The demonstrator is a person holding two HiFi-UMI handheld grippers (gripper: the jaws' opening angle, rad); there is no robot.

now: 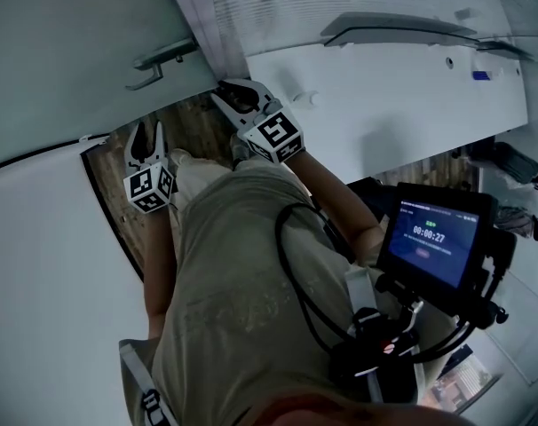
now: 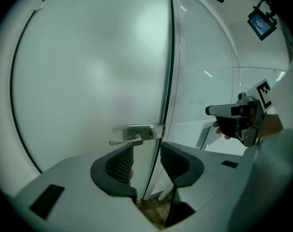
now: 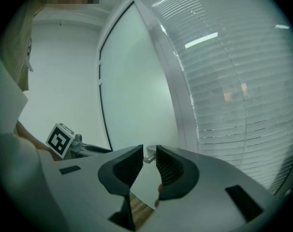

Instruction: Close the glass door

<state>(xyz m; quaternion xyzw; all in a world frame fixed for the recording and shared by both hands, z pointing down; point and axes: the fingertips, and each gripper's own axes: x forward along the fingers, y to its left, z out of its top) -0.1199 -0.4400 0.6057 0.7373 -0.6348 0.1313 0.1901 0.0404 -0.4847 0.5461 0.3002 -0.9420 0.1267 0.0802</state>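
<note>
Glass door (image 1: pixel 65 51) stands right in front of us, its handle (image 2: pixel 141 131) lying sideways just past our left gripper (image 2: pixel 146 149), farther from our right gripper (image 3: pixel 149 151), and all 4 jaws sit apart, holding nothing.

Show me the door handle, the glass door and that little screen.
handle (image 2: pixel 142 131): left gripper view, on its metal plate.
glass door (image 2: pixel 88 71): left gripper view, middle of the frosted pane.
screen (image 1: pixel 431 238): head view, on its lit display.
</note>
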